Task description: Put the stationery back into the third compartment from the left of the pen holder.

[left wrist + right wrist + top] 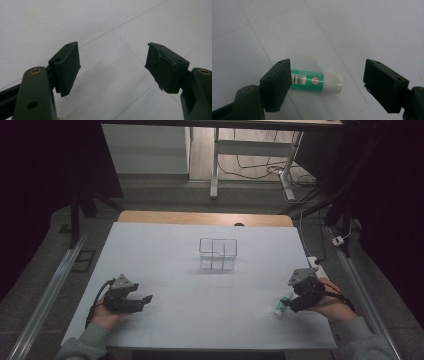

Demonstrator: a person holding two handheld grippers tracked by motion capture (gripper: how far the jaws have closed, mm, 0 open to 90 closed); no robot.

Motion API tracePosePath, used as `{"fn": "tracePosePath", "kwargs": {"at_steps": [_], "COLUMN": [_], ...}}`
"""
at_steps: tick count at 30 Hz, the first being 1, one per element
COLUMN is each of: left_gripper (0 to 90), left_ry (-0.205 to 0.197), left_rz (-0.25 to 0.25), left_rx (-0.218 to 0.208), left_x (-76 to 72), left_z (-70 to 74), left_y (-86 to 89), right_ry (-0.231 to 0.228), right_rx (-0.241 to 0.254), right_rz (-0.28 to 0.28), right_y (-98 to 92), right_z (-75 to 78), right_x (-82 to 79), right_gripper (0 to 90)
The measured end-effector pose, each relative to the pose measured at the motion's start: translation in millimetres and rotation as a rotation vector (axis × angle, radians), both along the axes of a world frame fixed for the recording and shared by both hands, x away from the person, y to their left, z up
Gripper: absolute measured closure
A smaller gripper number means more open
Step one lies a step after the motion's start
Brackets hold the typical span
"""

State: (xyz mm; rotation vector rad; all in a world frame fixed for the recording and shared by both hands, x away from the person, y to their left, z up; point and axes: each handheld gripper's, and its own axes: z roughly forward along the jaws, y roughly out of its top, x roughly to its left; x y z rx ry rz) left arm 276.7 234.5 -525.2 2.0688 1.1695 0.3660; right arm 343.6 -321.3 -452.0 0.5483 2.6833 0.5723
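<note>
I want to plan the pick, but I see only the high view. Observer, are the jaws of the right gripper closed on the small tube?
Observer: No. In the right gripper view the right gripper stands open, and the tube lies flat on the table, touching neither jaw.
Operator: Which end is the cap?
Observer: The white cap points toward the right jaw; the green label end sits behind the left jaw.
Operator: And the left gripper?
Observer: The left gripper is open with nothing between its jaws.
</note>
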Motion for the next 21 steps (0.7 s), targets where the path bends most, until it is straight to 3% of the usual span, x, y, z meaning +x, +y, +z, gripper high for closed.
{"fn": "tracePosePath", "kwargs": {"at_steps": [2,8,11,15,21], "left_gripper": [27.0,27.1,27.1,27.1,27.1], "left_ry": [0.002,0.004,0.007,0.013,0.021], "left_rz": [-0.001,0.000,0.005,0.023,0.066], "left_rx": [0.001,0.011,0.018,0.016,0.008], "left_x": [0.2,0.9,0.9,-0.2,-5.9], "left_z": [-0.2,-1.2,-1.7,-2.1,-1.8], "left_y": [-0.1,-1.4,-1.7,-0.1,5.4], "right_ry": [0.008,-0.012,0.018,0.047,0.070], "right_rx": [-0.021,-0.178,-0.226,-0.325,-0.360], "right_rz": [0.035,0.240,0.319,0.371,0.449], "right_y": [-1.6,2.3,7.8,14.7,14.7], "right_z": [-1.0,1.1,1.3,-4.0,-11.7], "right_x": [0.1,4.3,9.8,12.8,17.9], "right_gripper": [22.6,26.5,29.4,29.4,32.1]}}
